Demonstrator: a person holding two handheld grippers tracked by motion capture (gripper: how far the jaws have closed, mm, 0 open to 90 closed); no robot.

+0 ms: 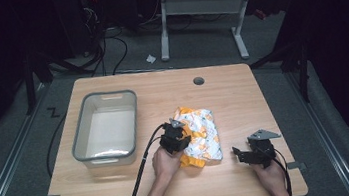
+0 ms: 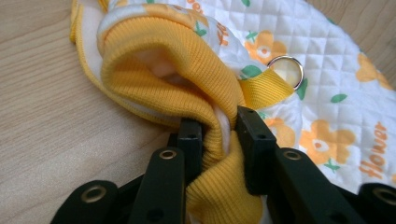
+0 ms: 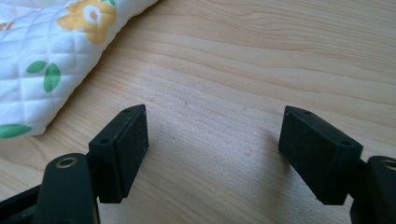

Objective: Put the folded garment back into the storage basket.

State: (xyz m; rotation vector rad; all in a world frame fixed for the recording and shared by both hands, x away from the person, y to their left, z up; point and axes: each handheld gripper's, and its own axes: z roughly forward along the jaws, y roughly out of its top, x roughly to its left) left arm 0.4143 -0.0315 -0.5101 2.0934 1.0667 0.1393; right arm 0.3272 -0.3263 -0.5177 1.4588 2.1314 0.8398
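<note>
A folded quilted garment (image 1: 201,135), white with yellow flowers and yellow ribbed trim, lies at the middle of the wooden table (image 1: 232,91). My left gripper (image 1: 177,139) sits at its left edge and is shut on the yellow ribbed cuff (image 2: 177,79), which bunches between the two pads. A metal snap (image 2: 287,71) shows on a yellow strap just beyond. My right gripper (image 1: 242,154) rests low over bare wood to the garment's right, jaws wide open with nothing between them; in the right gripper view (image 3: 215,149) the garment (image 3: 51,51) lies at upper left.
A grey plastic tub (image 1: 106,128) stands on the table's left half. A round cable hole (image 1: 198,81) sits near the far edge. Cables trail from both grippers toward the near edge. Desk legs and wires stand on the floor beyond.
</note>
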